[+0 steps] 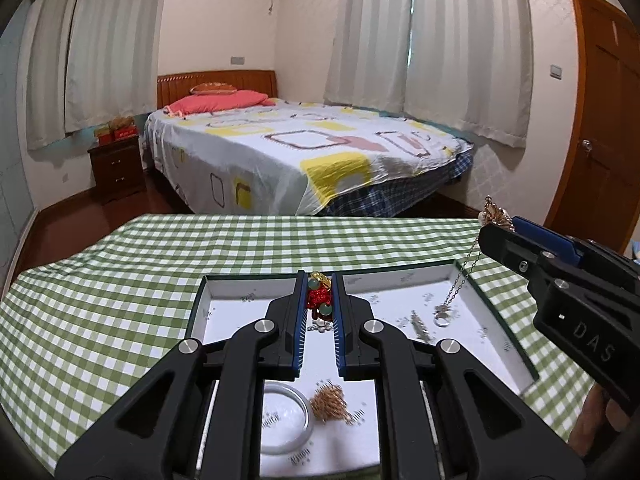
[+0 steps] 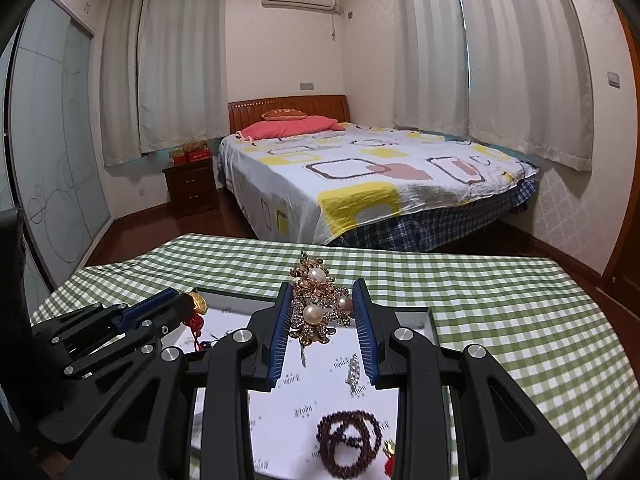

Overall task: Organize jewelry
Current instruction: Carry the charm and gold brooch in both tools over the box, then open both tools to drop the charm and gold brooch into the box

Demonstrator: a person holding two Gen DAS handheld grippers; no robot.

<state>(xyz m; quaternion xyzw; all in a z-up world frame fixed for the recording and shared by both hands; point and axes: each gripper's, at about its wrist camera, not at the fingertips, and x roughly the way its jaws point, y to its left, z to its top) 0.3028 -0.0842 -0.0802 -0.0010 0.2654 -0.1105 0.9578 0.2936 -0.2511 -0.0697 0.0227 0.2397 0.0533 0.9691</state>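
My left gripper (image 1: 320, 294) is shut on a red knotted charm with jade and gold beads (image 1: 319, 298), held above the white jewelry box (image 1: 224, 288). My right gripper (image 2: 322, 306) is shut on a gold rhinestone brooch with pearls (image 2: 318, 304); a thin chain (image 1: 460, 282) hangs from it into the box's right part. In the left wrist view the right gripper (image 1: 494, 222) comes in from the right. In the right wrist view the left gripper (image 2: 188, 306) sits at the left with the charm (image 2: 197, 316).
The box lies on a green checked tablecloth (image 1: 120, 264). Inside lie a silver bangle (image 1: 286, 420), a gold cluster (image 1: 330, 402), a silver ring (image 1: 442, 320), a rhinestone clip (image 2: 354, 368) and a dark bead bracelet (image 2: 348, 444). A bed (image 1: 304, 152) stands beyond.
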